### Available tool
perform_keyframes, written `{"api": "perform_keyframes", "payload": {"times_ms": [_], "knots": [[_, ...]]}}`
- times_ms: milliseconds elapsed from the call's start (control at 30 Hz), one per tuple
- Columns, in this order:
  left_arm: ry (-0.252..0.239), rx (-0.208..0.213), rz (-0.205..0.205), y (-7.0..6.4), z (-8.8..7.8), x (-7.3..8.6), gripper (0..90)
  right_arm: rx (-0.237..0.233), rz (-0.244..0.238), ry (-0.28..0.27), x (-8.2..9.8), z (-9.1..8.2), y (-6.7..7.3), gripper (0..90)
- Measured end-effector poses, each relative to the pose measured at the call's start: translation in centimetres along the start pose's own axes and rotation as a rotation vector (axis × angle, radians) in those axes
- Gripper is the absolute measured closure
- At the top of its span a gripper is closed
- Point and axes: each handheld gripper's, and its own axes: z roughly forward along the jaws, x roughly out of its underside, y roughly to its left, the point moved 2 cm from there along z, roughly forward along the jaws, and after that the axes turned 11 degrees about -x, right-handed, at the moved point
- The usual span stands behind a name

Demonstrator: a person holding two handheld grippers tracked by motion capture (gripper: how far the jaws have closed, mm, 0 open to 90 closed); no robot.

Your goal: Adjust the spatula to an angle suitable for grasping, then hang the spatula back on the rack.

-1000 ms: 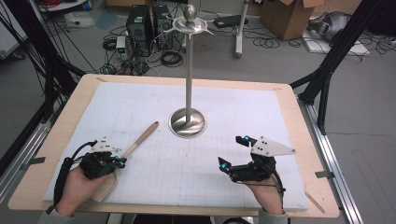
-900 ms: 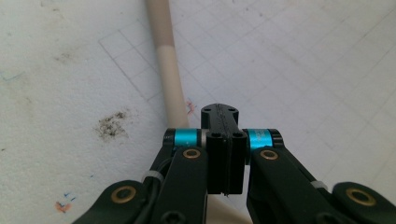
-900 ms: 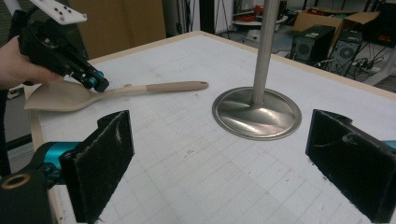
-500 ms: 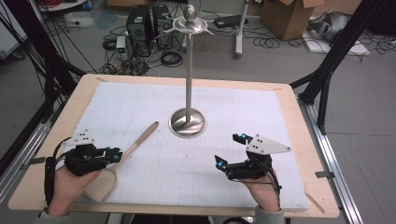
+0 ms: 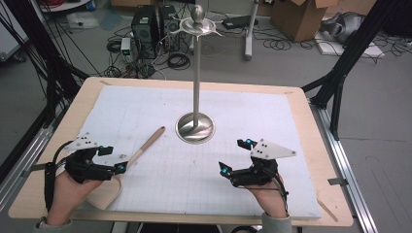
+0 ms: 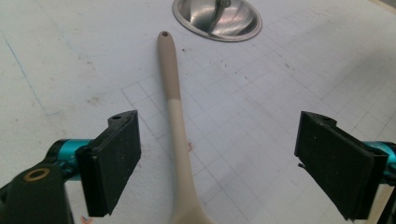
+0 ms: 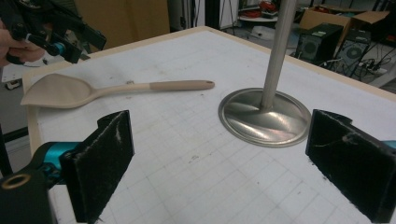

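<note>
Since half a second ago the left gripper [image 5: 119, 167] has edged over the beige spatula [image 6: 173, 107], jaws wide apart astride its handle, which runs toward one o'clock on the table [image 5: 291, 94]; the right gripper [image 5: 224, 169], also open, sits well apart.

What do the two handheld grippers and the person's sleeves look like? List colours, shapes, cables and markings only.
Left gripper: black frame, teal metal fittings, a pale grey three-cornered plate with small dark dots on top, a black cable trailing back. Right gripper: the same build, with glowing teal spots near its tips. Each carries two flat rectangular black pads. A grey sleeve cuff shows at the right wrist.
</note>
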Motion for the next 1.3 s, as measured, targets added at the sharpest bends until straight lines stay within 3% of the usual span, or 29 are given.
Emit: {"api": "perform_keyframes", "payload": {"times_ms": [133, 333, 667, 867, 1033, 1300], "knots": [[-0.054, -0.012, -0.009, 0.6, -0.8, -0.5, 6.4, -0.002, -0.009, 0.002, -0.2, 0.2, 0.0, 7.0], [-0.130, -0.049, 0.006, 1.2, -1.8, -1.0, 6.3, 0.003, -0.012, -0.003, -0.3, 0.3, 0.2, 7.0], [-0.098, -0.077, -0.006, 1.3, -1.5, -0.2, 6.3, -0.026, -0.021, -0.007, -0.3, 0.8, 0.6, 7.0], [-0.042, -0.089, 0.001, 1.4, -0.5, 0.5, 6.4, -0.017, -0.012, -0.008, -0.4, 0.9, 0.2, 7.0], [-0.017, -0.075, -0.007, 1.5, 0.3, 0.7, 6.4, -0.019, -0.013, -0.002, -0.4, 0.9, 0.4, 7.0], [-0.025, -0.088, -0.028, 2.1, 0.7, 0.6, 8.1, -0.023, -0.013, 0.004, -0.3, 1.1, 0.3, 7.0]]}}
